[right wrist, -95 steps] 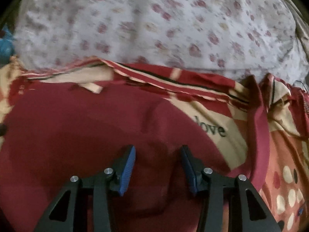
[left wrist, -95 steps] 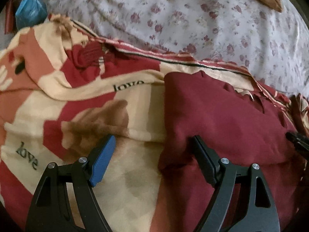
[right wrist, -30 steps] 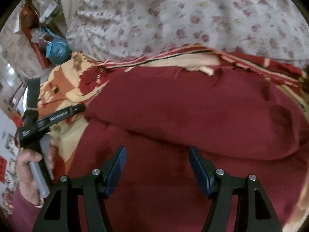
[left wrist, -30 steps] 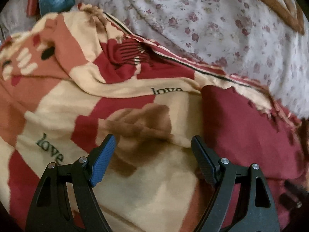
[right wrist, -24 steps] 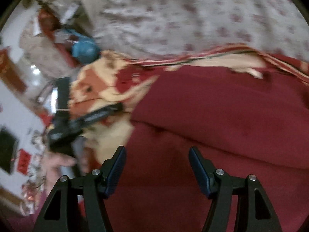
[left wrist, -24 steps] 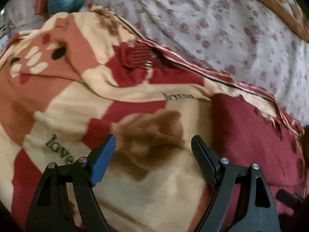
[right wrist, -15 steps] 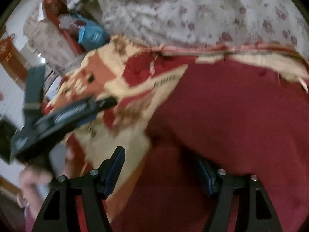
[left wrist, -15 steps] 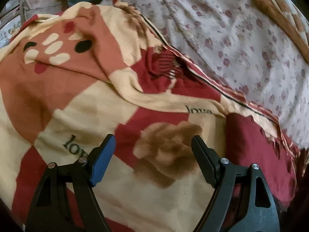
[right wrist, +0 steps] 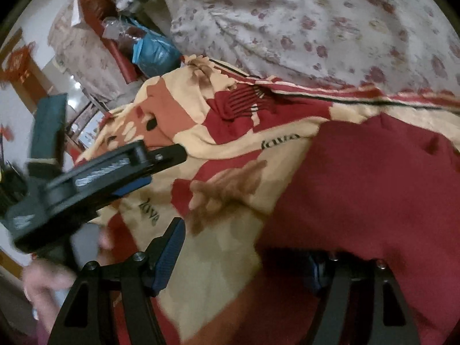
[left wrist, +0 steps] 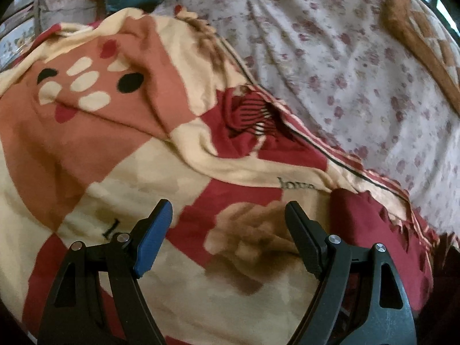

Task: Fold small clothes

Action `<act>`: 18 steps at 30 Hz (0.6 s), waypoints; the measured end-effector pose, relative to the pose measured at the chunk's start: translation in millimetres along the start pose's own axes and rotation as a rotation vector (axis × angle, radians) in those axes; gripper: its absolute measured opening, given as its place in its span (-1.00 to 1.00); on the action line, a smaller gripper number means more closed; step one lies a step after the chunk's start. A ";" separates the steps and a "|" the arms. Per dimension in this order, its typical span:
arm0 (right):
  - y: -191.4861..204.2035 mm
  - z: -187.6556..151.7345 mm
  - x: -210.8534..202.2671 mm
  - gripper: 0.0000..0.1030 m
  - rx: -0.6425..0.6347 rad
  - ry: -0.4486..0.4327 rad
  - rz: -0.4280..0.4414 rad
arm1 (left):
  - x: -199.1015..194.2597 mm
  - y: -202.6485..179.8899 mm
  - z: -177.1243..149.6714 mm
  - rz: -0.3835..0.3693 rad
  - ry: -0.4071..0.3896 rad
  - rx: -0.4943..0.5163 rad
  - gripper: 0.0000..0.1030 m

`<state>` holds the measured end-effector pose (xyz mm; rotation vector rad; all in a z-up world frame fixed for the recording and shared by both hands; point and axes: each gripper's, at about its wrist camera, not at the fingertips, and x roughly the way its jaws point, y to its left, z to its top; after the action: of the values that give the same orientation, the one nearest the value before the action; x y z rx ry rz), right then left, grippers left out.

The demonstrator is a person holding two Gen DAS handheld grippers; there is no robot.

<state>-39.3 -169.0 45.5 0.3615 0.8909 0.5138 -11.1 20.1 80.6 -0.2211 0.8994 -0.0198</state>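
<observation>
Presently we hold the left gripper (left wrist: 227, 237) wide, empty, over the patterned blanket (left wrist: 178, 172); the right gripper (right wrist: 244, 256) is opening, its far finger slid under the maroon garment (right wrist: 373, 189) beside it. Risk: snagging blanket with garment.

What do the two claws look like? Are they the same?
Nearly. Each claw is a black frame with triangle cut-outs and small silver bolts. The left claw has one blue ridged pad and one black pad. The right claw shows a blue pad; red cloth partly hides its other one. Seen from outside, the left claw bears a white label, too blurred to read.
</observation>
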 end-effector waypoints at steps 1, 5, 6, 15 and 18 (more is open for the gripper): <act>-1.6 -4.8 -12.3 0.37 0.003 -0.002 0.004 | -0.7 -3.4 -1.2 -0.018 0.003 0.008 0.58; -18.8 -24.3 -83.7 0.37 -0.007 -0.077 -0.106 | -4.7 -31.2 -15.3 -0.154 0.043 0.063 0.58; -27.8 -27.3 -101.4 0.37 0.006 -0.106 -0.150 | -5.7 -40.6 -20.0 -0.178 0.048 0.081 0.58; -132.9 -48.3 -142.8 0.37 0.203 -0.021 -0.506 | 23.6 -110.9 -68.4 -0.180 0.175 0.321 0.58; -129.9 -38.7 -177.0 0.37 0.201 -0.058 -0.479 | 29.8 -113.4 -75.4 -0.159 0.173 0.339 0.58</act>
<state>-127.5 -372.1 71.2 0.3292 0.9375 -0.0283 -42.6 -107.7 34.8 0.0269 1.0333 -0.3403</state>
